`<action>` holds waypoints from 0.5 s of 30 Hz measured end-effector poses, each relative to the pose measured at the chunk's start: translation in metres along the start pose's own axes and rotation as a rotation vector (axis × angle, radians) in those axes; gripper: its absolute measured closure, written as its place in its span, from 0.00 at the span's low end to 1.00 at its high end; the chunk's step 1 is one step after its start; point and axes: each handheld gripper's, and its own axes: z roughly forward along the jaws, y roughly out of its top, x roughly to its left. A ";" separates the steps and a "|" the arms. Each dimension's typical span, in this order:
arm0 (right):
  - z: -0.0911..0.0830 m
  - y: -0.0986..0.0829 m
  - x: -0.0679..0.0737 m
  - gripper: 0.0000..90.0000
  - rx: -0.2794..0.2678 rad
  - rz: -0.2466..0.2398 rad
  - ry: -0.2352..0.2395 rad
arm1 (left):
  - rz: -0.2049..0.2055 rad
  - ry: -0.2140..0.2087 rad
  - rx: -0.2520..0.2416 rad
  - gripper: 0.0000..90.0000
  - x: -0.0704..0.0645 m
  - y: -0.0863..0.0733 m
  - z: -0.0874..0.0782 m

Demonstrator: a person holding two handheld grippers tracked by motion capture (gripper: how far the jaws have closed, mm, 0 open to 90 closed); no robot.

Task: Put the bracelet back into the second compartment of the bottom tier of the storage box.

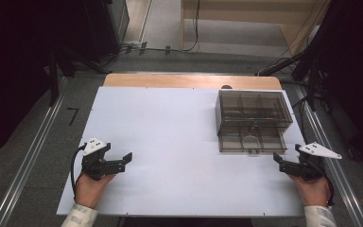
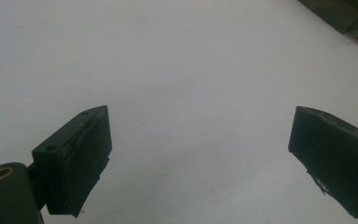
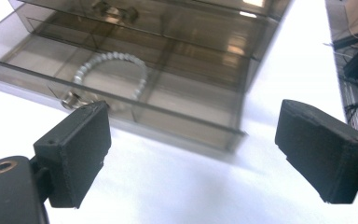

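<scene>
Black left gripper (image 1: 128,156), right gripper (image 1: 277,157): jaws apart, low.

A lab recording bay.
Black curtains (image 1: 14,61) are hanging beyond the left gripper (image 1: 123,161), cables (image 1: 189,28) are trailing across the carpet ahead, rails (image 1: 28,161) flanking the white table (image 1: 170,142).

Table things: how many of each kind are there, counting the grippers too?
Black two-jaw grippers: 2, left and right
Smoky clear plastic drawer box: 1
White beaded bracelet in its open drawer: 1
Total: 4
</scene>
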 end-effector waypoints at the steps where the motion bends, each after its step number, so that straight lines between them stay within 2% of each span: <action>1: -0.002 -0.002 -0.002 0.10 -0.004 0.002 -0.001 | 0.000 0.001 0.001 0.06 0.000 0.000 0.000; 6: -0.008 -0.008 -0.006 0.10 -0.008 0.020 -0.008 | -0.007 0.002 0.002 0.05 0.002 -0.001 -0.002; 15: -0.012 -0.014 -0.010 0.10 -0.012 0.023 -0.009 | -0.012 0.009 -0.003 0.04 0.008 -0.006 -0.008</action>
